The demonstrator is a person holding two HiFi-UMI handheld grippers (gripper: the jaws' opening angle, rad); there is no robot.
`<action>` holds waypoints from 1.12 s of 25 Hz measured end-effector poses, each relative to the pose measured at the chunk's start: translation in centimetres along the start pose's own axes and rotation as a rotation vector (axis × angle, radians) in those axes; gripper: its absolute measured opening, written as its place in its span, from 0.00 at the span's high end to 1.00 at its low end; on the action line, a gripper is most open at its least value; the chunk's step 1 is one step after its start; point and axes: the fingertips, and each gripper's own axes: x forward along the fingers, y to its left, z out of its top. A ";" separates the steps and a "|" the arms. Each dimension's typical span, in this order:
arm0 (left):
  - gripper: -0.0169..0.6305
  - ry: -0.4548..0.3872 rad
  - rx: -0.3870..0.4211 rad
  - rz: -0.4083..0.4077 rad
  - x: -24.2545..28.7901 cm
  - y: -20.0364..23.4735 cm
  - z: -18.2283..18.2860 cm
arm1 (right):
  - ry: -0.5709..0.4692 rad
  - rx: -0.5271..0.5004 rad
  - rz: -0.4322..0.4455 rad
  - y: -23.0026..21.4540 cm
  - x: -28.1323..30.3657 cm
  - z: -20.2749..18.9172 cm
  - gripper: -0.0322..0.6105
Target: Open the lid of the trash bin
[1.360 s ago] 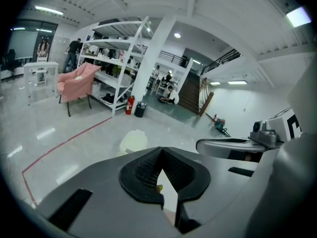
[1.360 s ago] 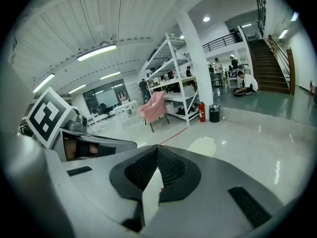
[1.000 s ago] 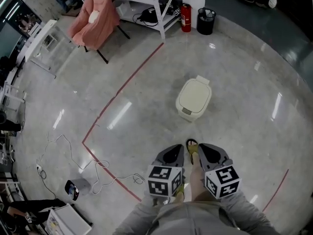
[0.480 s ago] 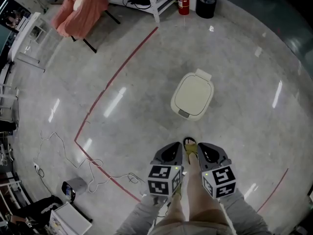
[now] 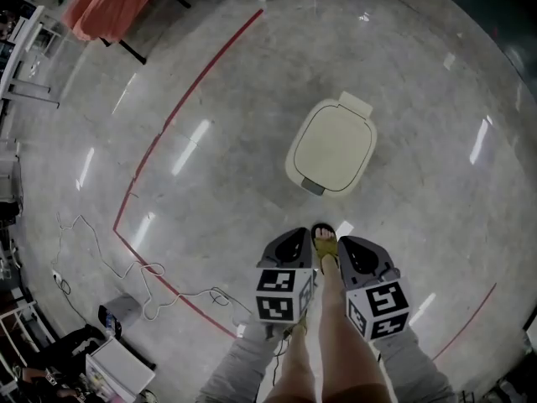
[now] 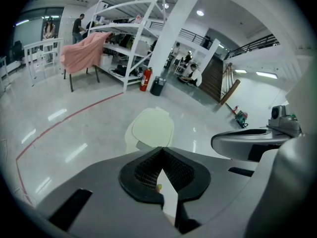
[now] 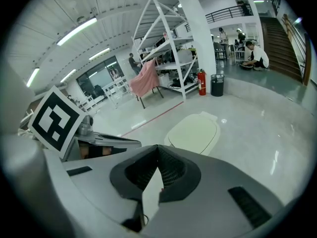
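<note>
The cream trash bin (image 5: 331, 148) stands on the grey floor ahead of me, its lid down and a grey pedal (image 5: 312, 187) at its near side. It also lies straight ahead as the bin (image 6: 151, 128) in the left gripper view and as the bin (image 7: 194, 133) in the right gripper view. My left gripper (image 5: 297, 242) and right gripper (image 5: 352, 247) are held side by side close to my body, well short of the bin. Both are shut with nothing held, as the left gripper (image 6: 161, 150) and right gripper (image 7: 157, 150) show. My foot in a yellow sandal (image 5: 324, 242) is between them.
A red tape line (image 5: 168, 124) curves across the floor to the left. A white cable (image 5: 126, 267) and a small device (image 5: 117, 313) lie at lower left. A chair draped in pink cloth (image 5: 109, 2) stands at top left. Metal shelving (image 7: 168, 48), a fire extinguisher (image 7: 201, 82) and distant people are beyond the bin.
I have stepped forward: the bin is nearer and larger in the head view, and the shelving and chair have slid toward the top edge. Both grippers stay shut in the same pose.
</note>
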 end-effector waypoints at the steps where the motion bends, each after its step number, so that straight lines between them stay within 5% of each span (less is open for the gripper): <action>1: 0.96 0.005 0.000 0.002 0.9 0.3 -0.2 | 0.006 0.005 0.001 -0.3 0.7 -0.3 0.95; 17: 0.96 0.096 0.051 0.025 13.9 4.5 -2.9 | 0.056 0.073 -0.005 -4.7 7.5 -4.2 0.95; 28: 0.96 0.180 0.059 0.059 17.8 5.9 -4.2 | 0.065 0.102 -0.025 -6.3 7.8 -5.0 0.95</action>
